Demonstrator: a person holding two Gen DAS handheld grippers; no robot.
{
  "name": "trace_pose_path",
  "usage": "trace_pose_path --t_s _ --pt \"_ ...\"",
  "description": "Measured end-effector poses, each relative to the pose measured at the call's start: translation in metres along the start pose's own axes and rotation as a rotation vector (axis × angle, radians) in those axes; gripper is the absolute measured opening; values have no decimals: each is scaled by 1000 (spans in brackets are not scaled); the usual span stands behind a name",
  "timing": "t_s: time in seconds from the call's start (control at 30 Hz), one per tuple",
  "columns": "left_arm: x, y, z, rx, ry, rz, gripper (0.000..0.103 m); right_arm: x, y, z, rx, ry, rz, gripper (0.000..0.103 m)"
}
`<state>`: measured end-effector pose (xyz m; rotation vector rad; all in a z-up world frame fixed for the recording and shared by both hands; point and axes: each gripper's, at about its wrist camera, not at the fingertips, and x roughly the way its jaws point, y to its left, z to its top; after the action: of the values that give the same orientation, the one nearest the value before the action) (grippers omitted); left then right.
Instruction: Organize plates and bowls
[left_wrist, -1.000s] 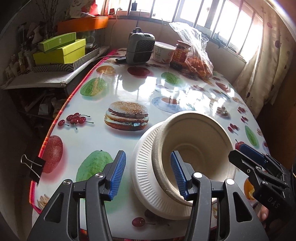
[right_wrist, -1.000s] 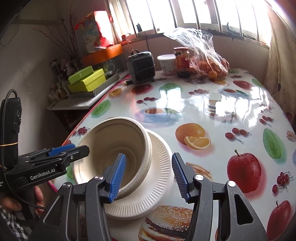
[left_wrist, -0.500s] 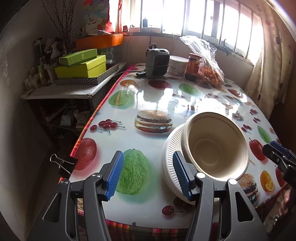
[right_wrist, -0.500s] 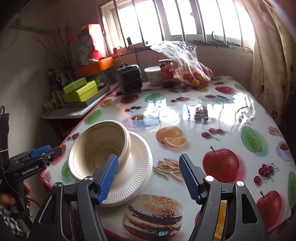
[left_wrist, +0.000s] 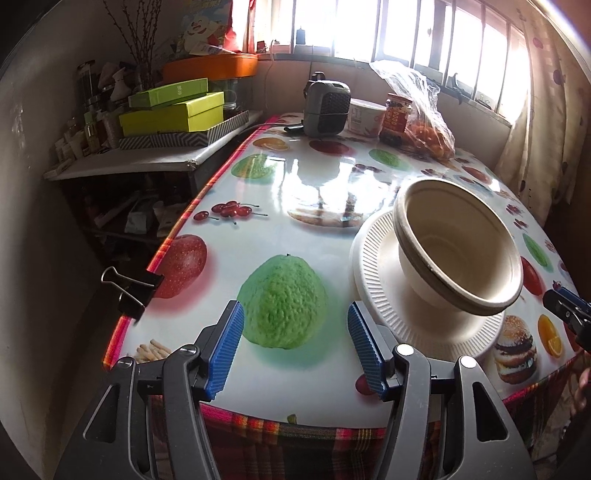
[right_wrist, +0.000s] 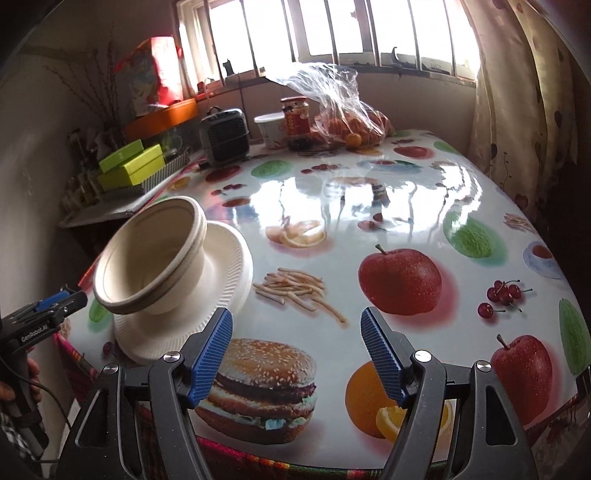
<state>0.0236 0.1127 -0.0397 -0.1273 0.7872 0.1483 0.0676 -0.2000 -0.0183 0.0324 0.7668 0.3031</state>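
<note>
Left claw: standing open, jaws just been widening, holding nothing
Right claw: gaping, jaws just been widening, empty
Bowl: sitting tilted on the plate
Plate: lying near the table's near edge

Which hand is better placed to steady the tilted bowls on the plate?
Left, narrowly. Both tongs have just opened wider, empty; the left tongs sit beside the lowered rim of the bowls, while the right tongs point past the plate.
</note>
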Motion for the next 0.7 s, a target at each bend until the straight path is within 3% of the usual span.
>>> trace_pose_path --t_s 0.47,0.7 --pt "24 -4 -20 -2 76 -49 60 23 -14 -23 34 80 -58 73" --pt "28 -9 -18 15 64 -36 60 27 -12 -25 15 76 -70 80"
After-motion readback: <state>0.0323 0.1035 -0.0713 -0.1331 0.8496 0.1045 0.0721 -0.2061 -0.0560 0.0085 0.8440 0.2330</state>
